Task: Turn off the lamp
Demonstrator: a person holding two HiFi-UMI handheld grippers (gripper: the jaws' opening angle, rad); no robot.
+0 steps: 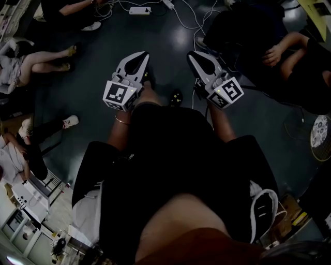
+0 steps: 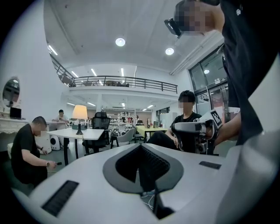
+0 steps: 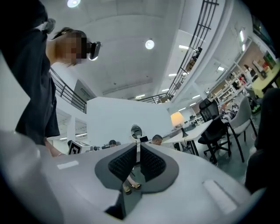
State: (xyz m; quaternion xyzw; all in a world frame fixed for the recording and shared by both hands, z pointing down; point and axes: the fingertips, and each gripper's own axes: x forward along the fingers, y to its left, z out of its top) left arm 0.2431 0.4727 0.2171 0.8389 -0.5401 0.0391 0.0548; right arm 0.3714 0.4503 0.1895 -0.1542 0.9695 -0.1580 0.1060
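The lamp (image 2: 79, 114), cream shade lit on a thin dark stem, stands far off on a white table (image 2: 87, 134) in the left gripper view. The right gripper view shows the lamp (image 3: 176, 119) small and distant on that table (image 3: 199, 127). Both grippers are held side by side in front of the person's body, high over the dark floor and nowhere near the lamp. My left gripper (image 1: 136, 58) is shut with nothing in it, its pads together (image 2: 141, 148). My right gripper (image 1: 198, 57) is also shut and empty, with only a hairline slit between the pads (image 3: 137, 146).
People sit on the dark floor (image 1: 170, 36) to the left (image 1: 36, 61) and right (image 1: 289, 57). A power strip (image 1: 139, 10) and white cables lie ahead. A black office chair (image 2: 99, 127) stands at the lamp table. A round fan (image 1: 321, 135) is at the right edge.
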